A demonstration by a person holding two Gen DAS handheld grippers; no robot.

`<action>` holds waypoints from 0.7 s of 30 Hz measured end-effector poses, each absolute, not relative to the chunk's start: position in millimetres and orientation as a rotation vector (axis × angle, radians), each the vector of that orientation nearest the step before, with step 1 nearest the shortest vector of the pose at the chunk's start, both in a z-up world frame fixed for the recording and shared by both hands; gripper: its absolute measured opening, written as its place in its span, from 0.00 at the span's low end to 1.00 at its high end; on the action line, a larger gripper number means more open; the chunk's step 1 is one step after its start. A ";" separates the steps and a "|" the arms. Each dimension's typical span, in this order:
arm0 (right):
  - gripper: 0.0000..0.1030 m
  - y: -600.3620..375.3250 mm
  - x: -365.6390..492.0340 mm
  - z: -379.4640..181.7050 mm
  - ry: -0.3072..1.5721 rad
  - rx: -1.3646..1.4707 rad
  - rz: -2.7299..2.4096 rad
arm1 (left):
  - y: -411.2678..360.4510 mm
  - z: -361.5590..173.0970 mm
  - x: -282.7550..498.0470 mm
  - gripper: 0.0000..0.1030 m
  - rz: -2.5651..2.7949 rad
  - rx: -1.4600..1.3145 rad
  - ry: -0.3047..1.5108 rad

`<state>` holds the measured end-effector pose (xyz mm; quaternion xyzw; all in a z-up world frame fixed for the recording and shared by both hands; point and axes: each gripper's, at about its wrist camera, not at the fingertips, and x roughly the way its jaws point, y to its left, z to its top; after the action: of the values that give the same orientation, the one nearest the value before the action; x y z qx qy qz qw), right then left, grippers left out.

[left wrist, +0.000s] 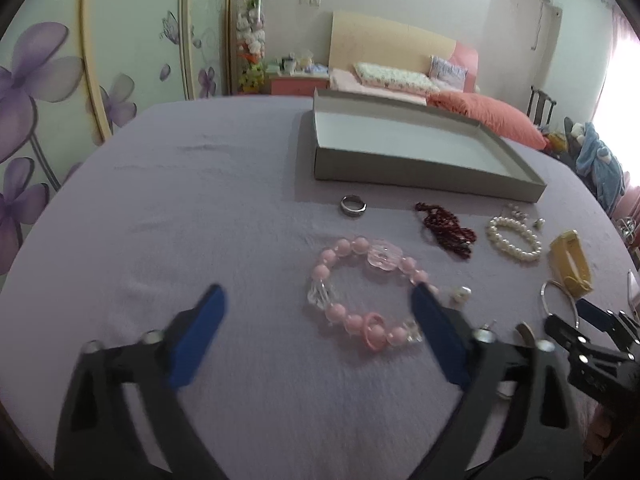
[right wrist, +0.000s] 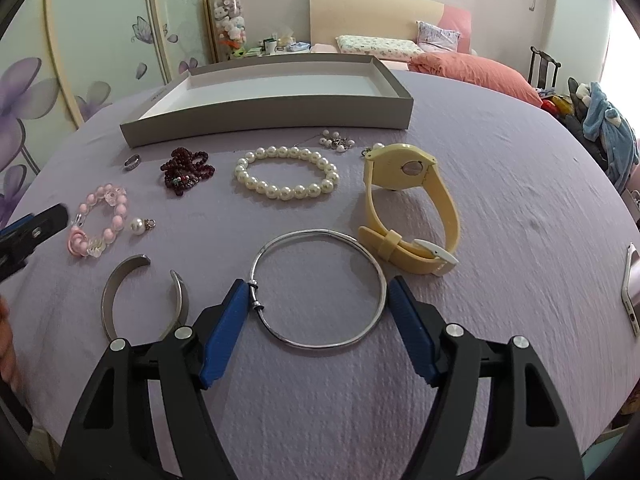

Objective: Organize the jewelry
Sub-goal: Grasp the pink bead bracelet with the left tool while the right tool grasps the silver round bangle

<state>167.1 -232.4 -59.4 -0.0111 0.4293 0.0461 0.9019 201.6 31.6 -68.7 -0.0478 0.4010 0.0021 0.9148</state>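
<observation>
My left gripper (left wrist: 318,294) is open; its blue fingers straddle the pink bead bracelet (left wrist: 362,294) on the purple cloth, without touching it. My right gripper (right wrist: 318,286) is open around the thin silver bangle (right wrist: 320,290), both fingers at its sides. The empty grey box (right wrist: 272,114) stands at the back, also in the left wrist view (left wrist: 420,170). In front of it lie a silver ring (right wrist: 133,162), a dark red bead string (right wrist: 186,172), a pearl bracelet (right wrist: 286,174), a yellow watch (right wrist: 408,208), an open silver cuff (right wrist: 120,300) and a loose pearl (right wrist: 138,225).
A small pearl cluster (right wrist: 337,141) lies near the box. A phone (right wrist: 632,292) lies at the table's right edge. The left gripper's tip (right wrist: 36,232) shows at the far left. A bed and wardrobe stand behind the table.
</observation>
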 end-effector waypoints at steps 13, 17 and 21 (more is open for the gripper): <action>0.70 -233.9 169.0 -60.1 0.893 -0.027 0.106 | 23.2 -81.6 231.6 0.46 -0.022 -0.019 0.905; 0.70 -233.5 170.1 -60.3 0.897 -0.027 0.108 | 20.7 -81.3 231.3 0.37 -0.023 0.015 0.909; 0.69 -233.6 170.2 -60.0 0.896 -0.035 0.113 | 15.6 -80.2 230.3 0.14 -0.046 0.049 0.907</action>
<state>170.2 -233.6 -60.0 -0.0171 0.4328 0.0547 0.8997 230.3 15.6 -80.2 0.0235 0.4380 -0.0221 0.8984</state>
